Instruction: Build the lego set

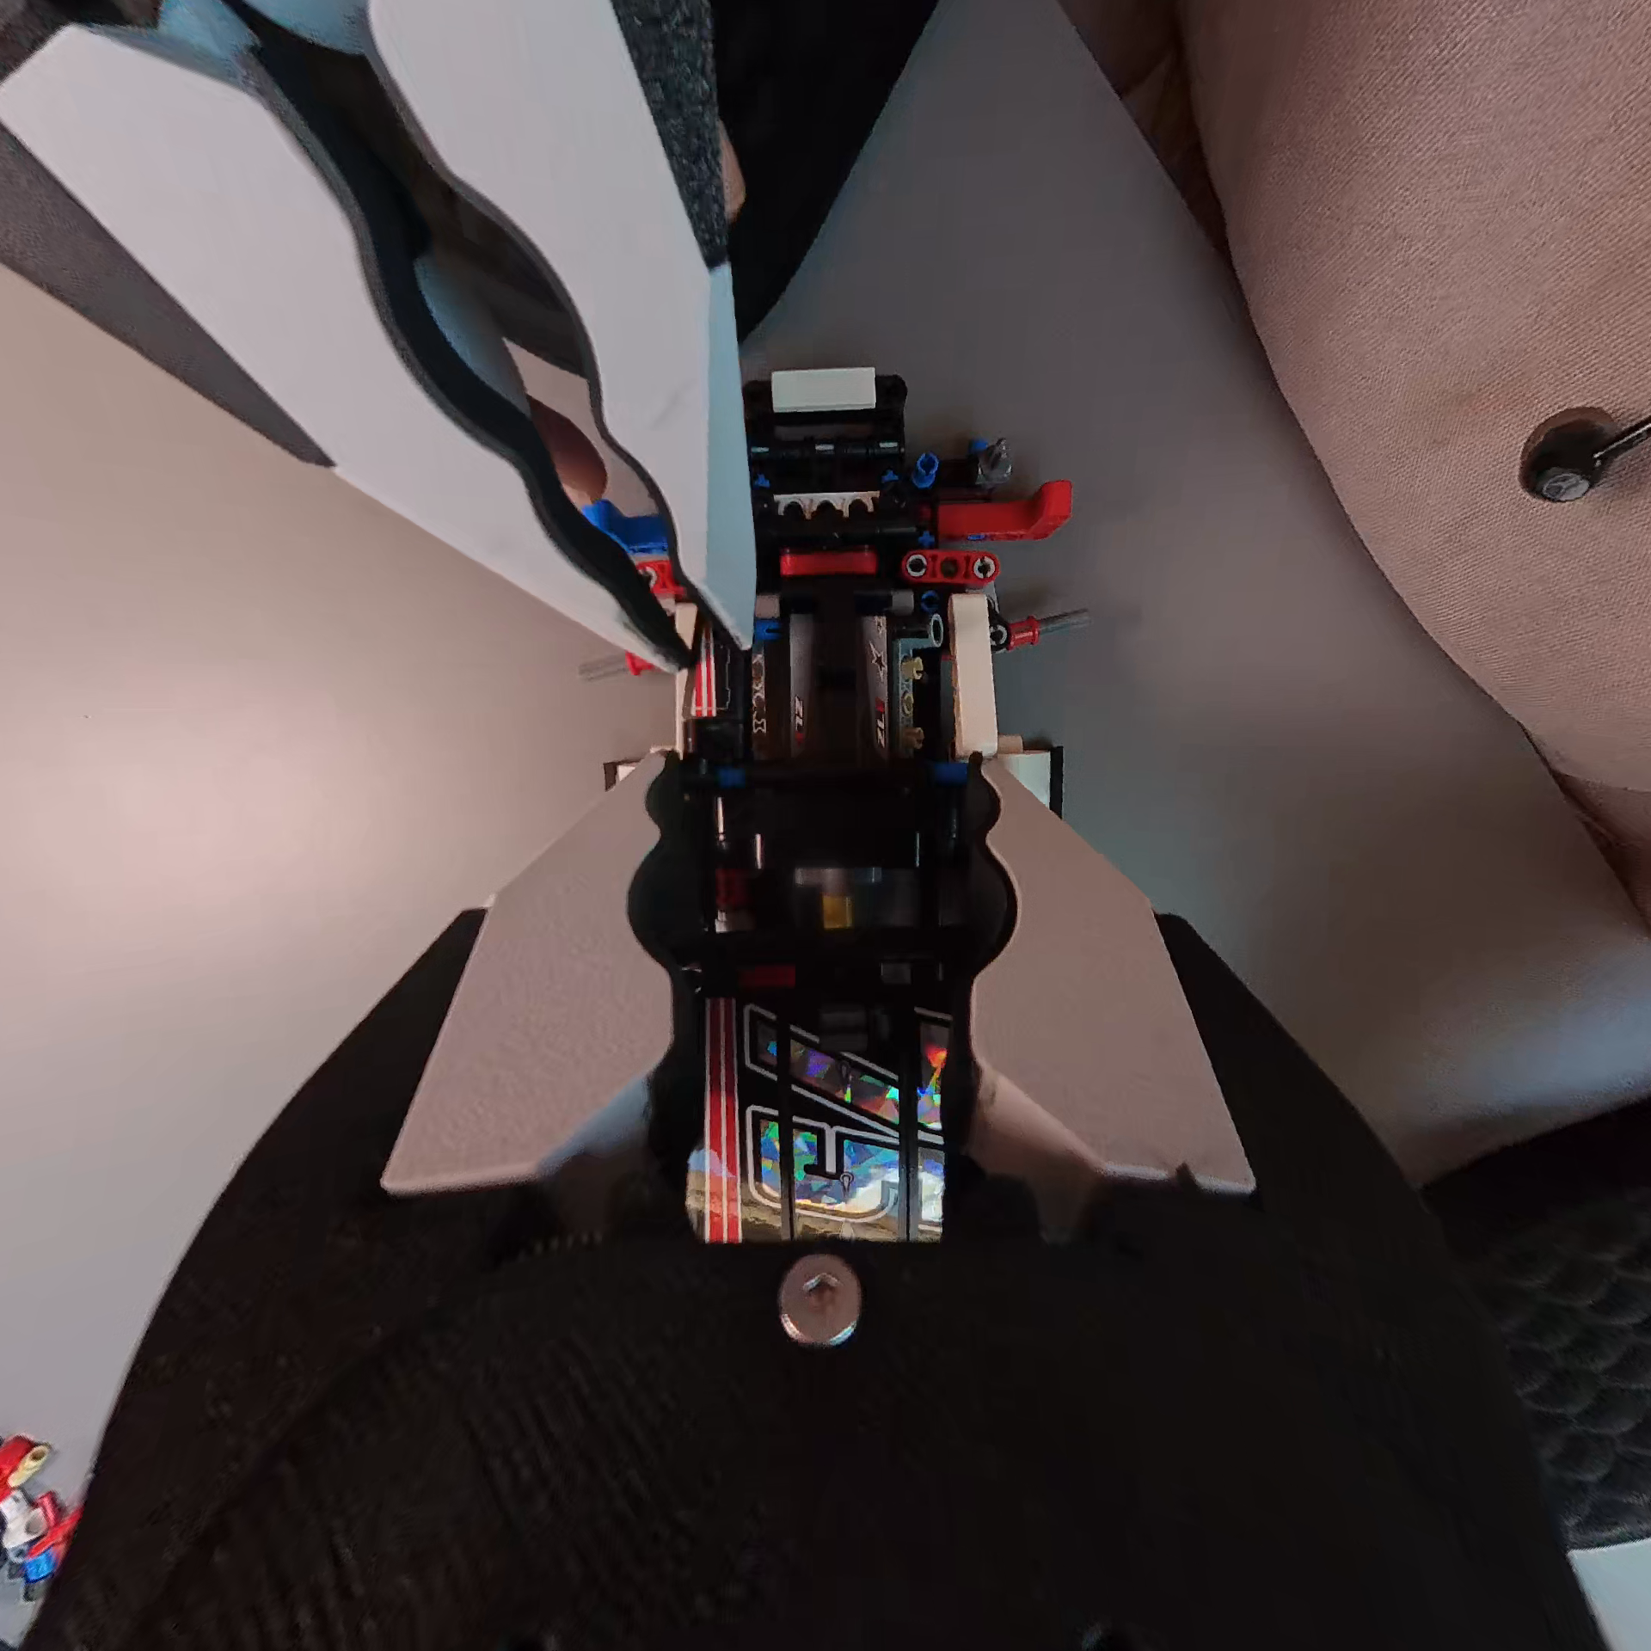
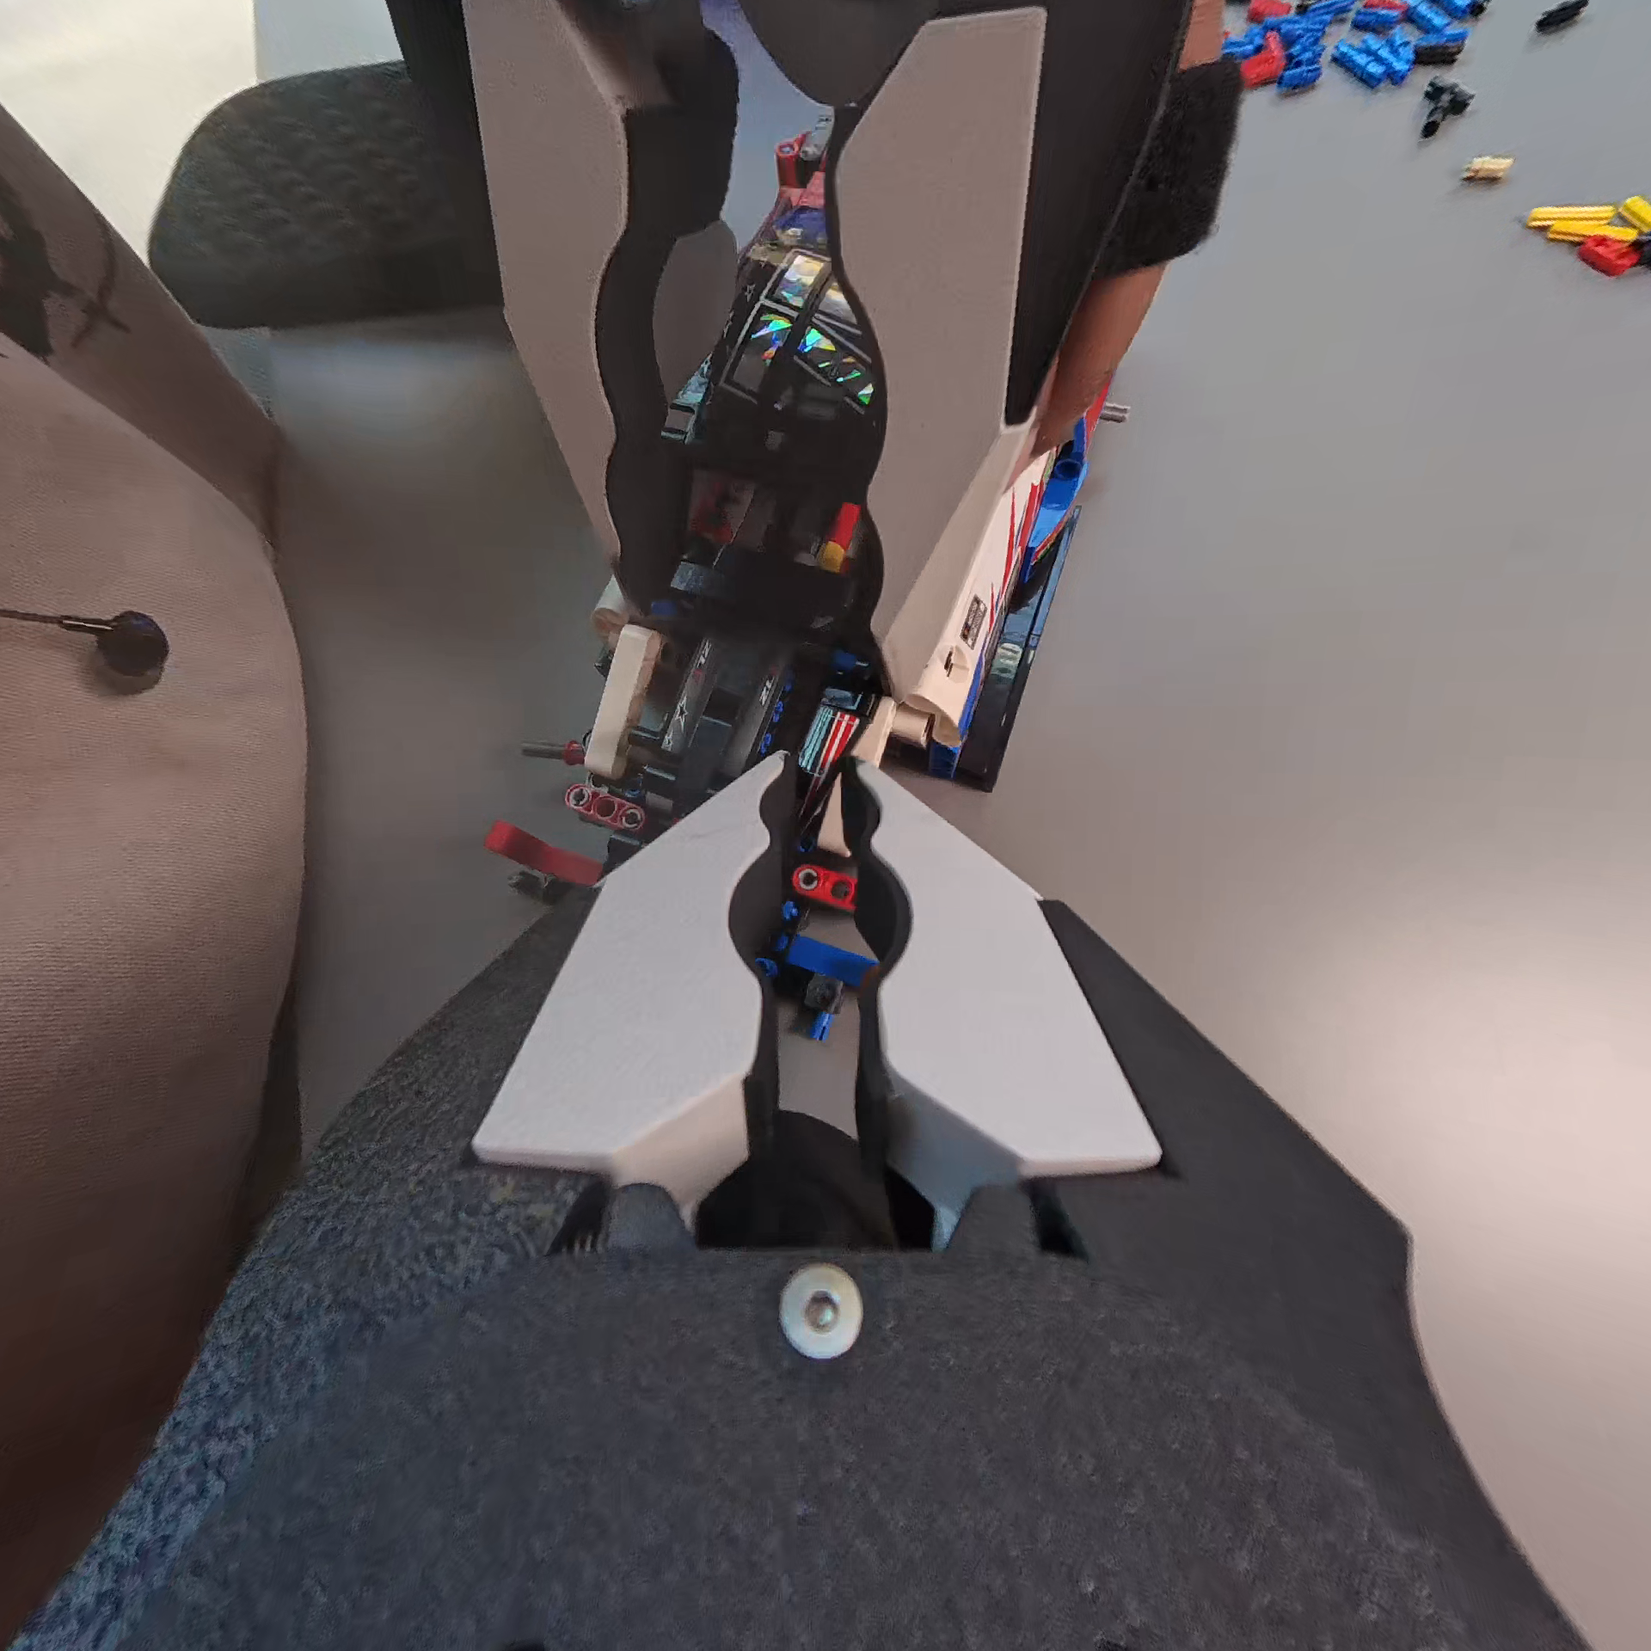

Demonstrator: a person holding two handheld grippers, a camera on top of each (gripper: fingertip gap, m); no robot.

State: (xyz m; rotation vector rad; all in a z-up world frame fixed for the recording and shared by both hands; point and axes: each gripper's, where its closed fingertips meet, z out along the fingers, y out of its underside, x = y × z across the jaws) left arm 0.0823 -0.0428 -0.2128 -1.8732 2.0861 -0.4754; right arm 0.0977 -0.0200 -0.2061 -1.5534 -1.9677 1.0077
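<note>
The left gripper (image 1: 817,777) is seen closed around the dark body of the lego model (image 1: 831,679), which fills the centre of the left wrist view above a grey table (image 1: 1251,804). The right gripper (image 2: 817,777) is narrowed to a slim gap over the model's edge in the centre of the right wrist view, its fingertips set about a striped panel; whether that panel is actually pinched cannot be told. A red lever (image 1: 1009,514) and thin axles are left protruding at the model's sides. If the two grips are twisted against each other, a panel could be popped off or the model could slip. Loose bricks (image 2: 1358,45) are scattered at the upper right, where a dropped piece could be lost among them.
</note>
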